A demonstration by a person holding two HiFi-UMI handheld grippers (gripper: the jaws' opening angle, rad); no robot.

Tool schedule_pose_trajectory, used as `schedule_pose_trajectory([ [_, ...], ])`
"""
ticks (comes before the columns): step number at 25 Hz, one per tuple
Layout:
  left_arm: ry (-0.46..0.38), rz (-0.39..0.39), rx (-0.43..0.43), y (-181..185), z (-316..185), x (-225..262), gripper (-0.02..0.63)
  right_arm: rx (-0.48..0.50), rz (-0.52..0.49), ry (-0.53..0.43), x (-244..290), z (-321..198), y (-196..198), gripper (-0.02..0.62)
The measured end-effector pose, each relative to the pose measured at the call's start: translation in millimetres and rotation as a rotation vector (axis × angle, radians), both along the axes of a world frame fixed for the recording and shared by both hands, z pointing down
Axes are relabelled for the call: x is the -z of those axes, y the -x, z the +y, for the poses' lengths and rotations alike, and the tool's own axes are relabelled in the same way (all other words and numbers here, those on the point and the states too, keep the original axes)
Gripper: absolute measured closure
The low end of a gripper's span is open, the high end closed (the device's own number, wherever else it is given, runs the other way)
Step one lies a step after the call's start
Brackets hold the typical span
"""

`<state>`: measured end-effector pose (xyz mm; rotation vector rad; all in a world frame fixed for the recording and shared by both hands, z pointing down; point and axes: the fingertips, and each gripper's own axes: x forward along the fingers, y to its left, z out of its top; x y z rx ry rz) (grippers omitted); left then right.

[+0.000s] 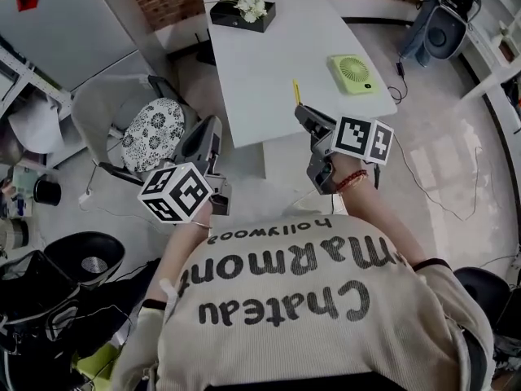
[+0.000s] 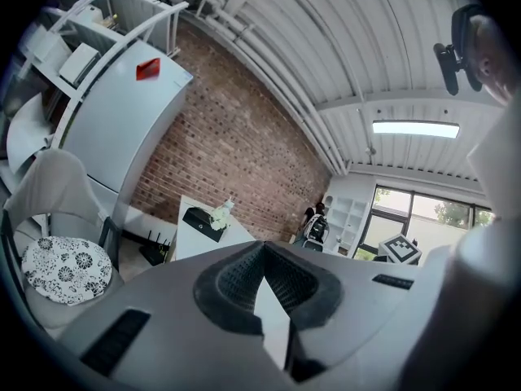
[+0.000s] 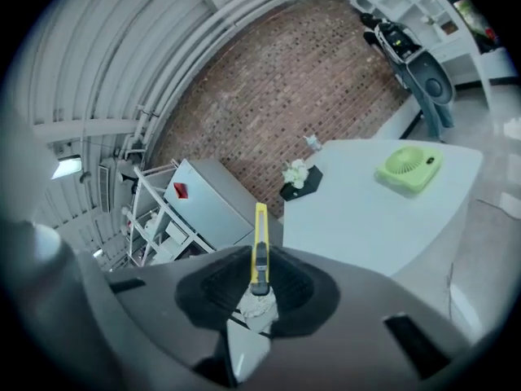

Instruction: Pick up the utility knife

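Utility knife [image 3: 260, 247] pinched in right claw [image 3: 259, 269] by its lower handle, blade end poking out, up off the white surface [image 3: 366, 210]; light, stiff, slick thin plastic, likely pivots, so grip mid-body. Left claw [image 2: 262, 255] pressed together, empty

I seem to be in an office or studio in a converted loft. There is a bare brick wall [image 2: 236, 137], a ribbed white ceiling with a strip light [image 2: 415, 128], white shelving [image 3: 151, 218] and a long white table [image 1: 269, 72]. A green desk fan [image 1: 352, 74] sits near the table's right edge, and a cushioned chair [image 1: 152, 134] stands off its near left corner.
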<state>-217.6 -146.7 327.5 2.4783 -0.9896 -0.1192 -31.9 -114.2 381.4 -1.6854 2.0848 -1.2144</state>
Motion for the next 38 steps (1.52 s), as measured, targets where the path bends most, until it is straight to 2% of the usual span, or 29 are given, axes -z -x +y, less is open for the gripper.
schedule_pose_trajectory([
  [4, -0.022, 0.011, 0.017, -8.4, 7.4, 14.2, 0.604, 0.004, 0.089, -0.132, 36.0, 5.1, -1.2, 0.526],
  [7, -0.079, -0.019, 0.027, -17.4, 18.8, 27.0, 0.605, -0.003, 0.118, -0.230, 61.0, 14.9, -5.8, 0.528],
  [11, -0.125, -0.045, 0.046, -30.6, 37.3, 40.0, 0.604, -0.007, 0.177, -0.297, 81.4, 31.2, -18.2, 0.526],
  [24, -0.090, -0.023, 0.105, -70.7, 113.0, 29.0, 0.604, 0.063, 0.234, -0.265, 70.6, 98.1, -57.1, 0.526],
  [38, -0.079, -0.034, 0.184, -80.0, 192.1, 18.5, 0.604, 0.127, 0.231, -0.262, 56.1, 164.6, -71.3, 0.526],
])
